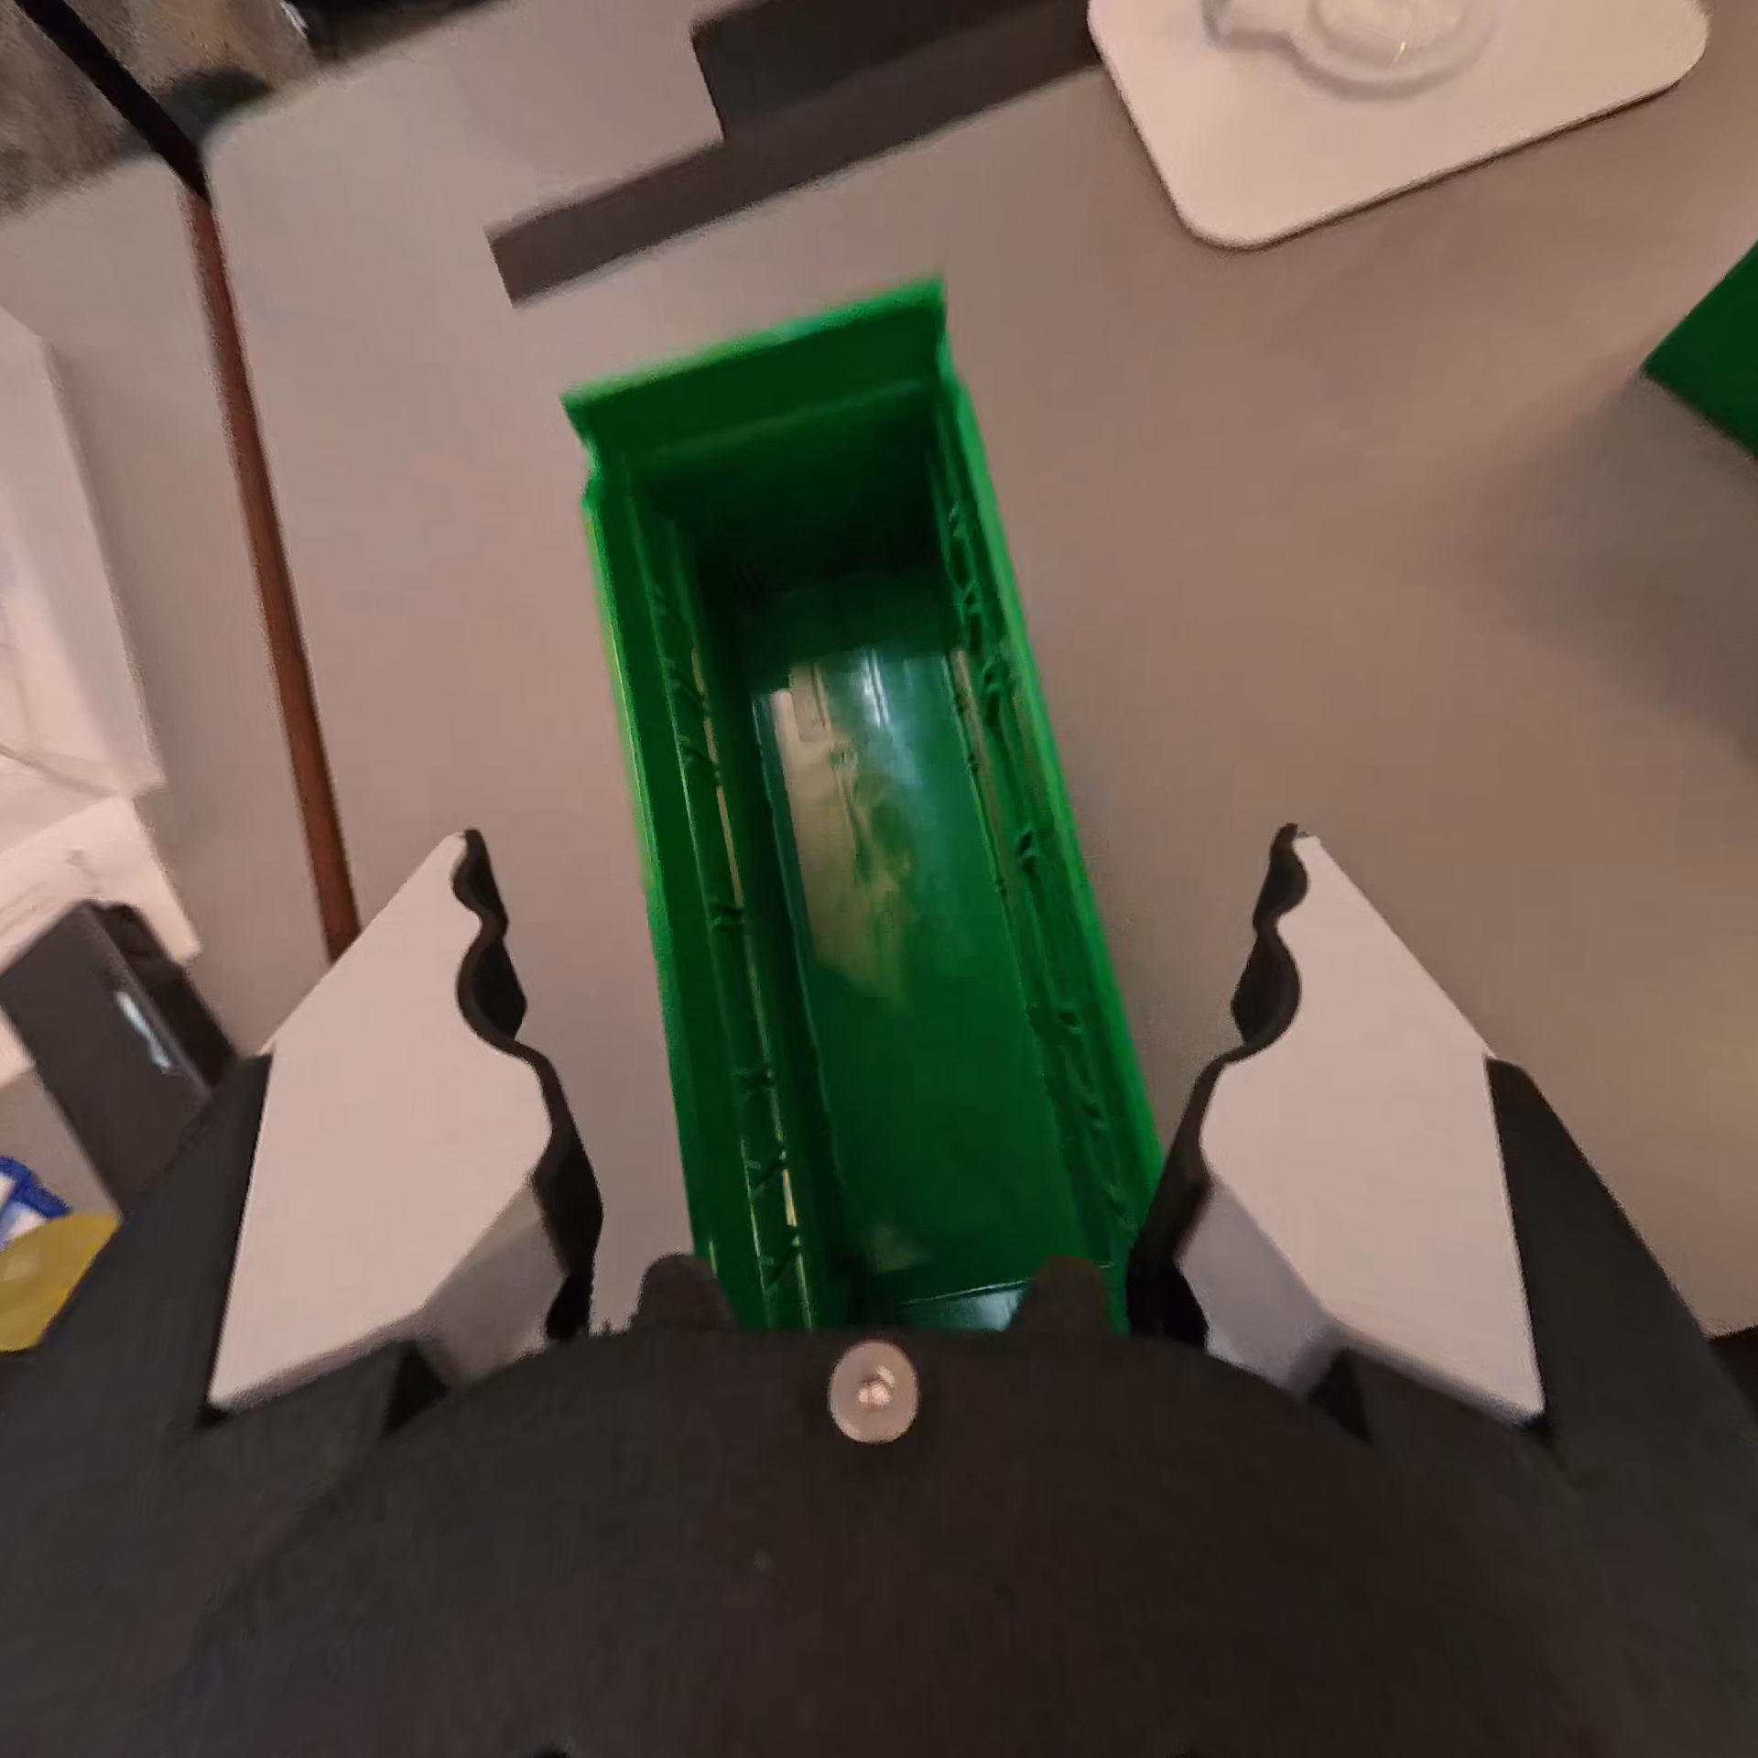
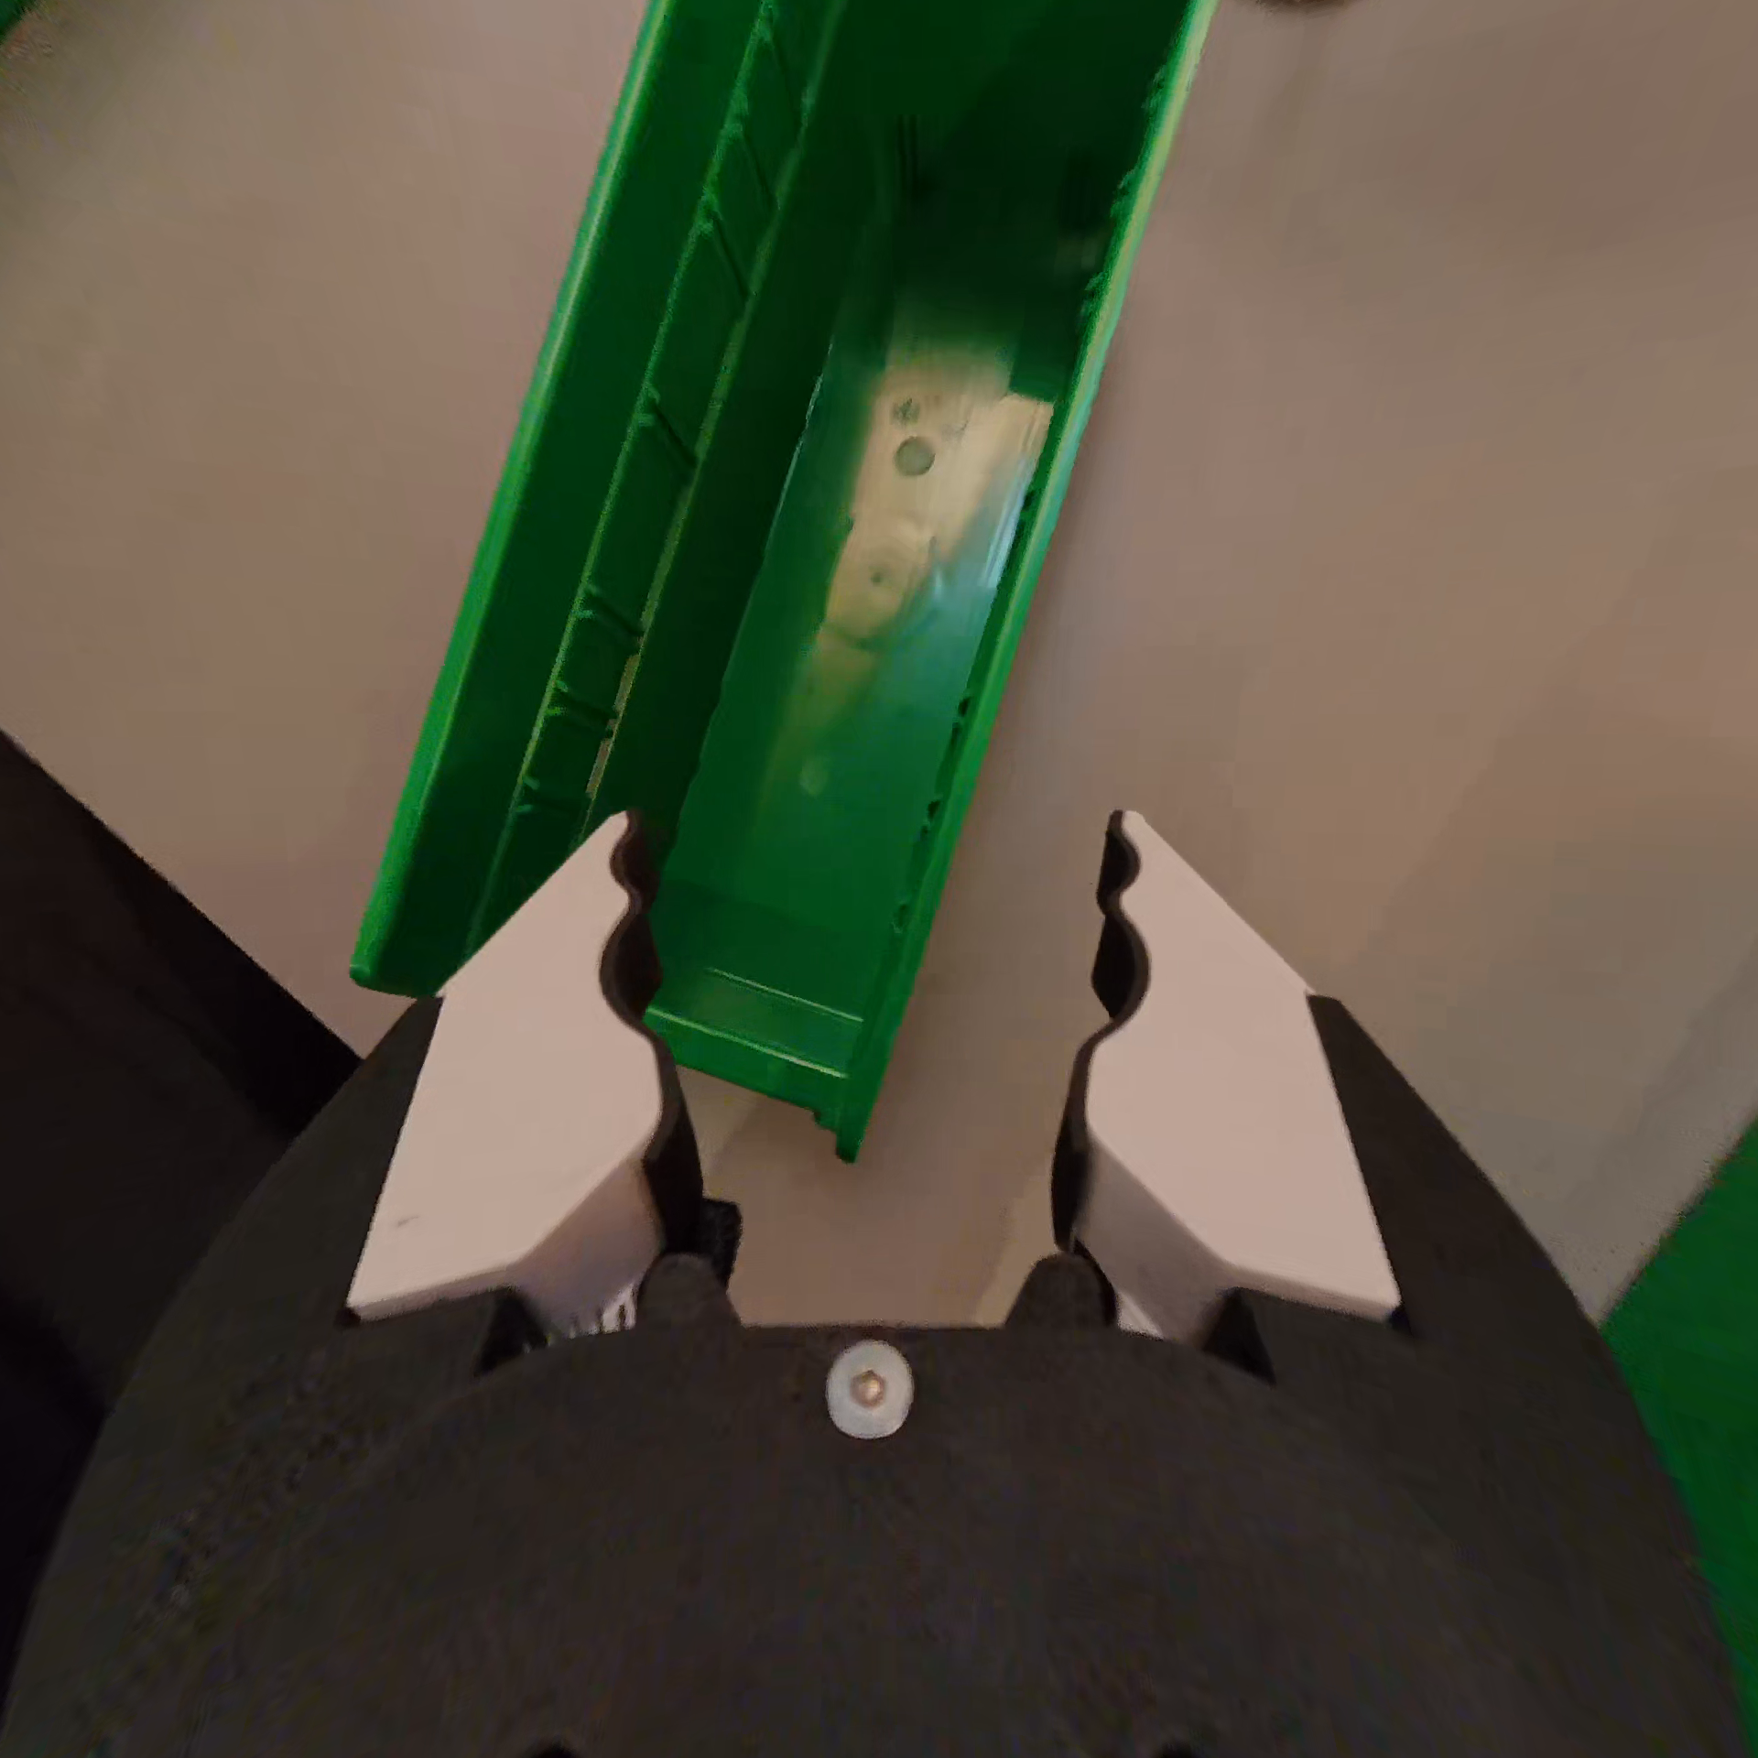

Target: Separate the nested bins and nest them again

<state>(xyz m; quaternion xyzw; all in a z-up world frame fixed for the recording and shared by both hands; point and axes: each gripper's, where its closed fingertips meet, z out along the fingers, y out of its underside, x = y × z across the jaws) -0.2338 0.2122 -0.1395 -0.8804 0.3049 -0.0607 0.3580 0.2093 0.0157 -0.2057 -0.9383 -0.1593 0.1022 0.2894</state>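
Lying lengthwise on the pale grey table (image 1: 1332,666), a long, narrow green bin (image 1: 856,856) is seen from above in the left wrist view, its open top facing the camera and its glossy floor catching a smeared reflection. The left gripper (image 1: 880,837) is held over the near end of this bin with its white fingers (image 1: 400,1094) spread wide, one on either side of the bin's walls and apart from them; nothing is gripped. Beyond the bin's far end, a dark stepped strip (image 1: 609,247) is seen on the table, and farther off to the right of the bin a white rounded tray (image 1: 1408,143) carries something clear (too blurred to name). A corner of a second green object (image 1: 1712,361) is cut off by the frame edge, well to the right of the bin. In the right wrist view, a green bin (image 2: 790,618) of the same kind is laid diagonally on the table, ribbed slots visible along its inner wall. The right gripper (image 2: 870,828) is poised over this bin's near end, fingers (image 2: 533,1094) likewise parted and empty, the left fingertip overlapping the bin's rim in the picture; contact cannot be judged.
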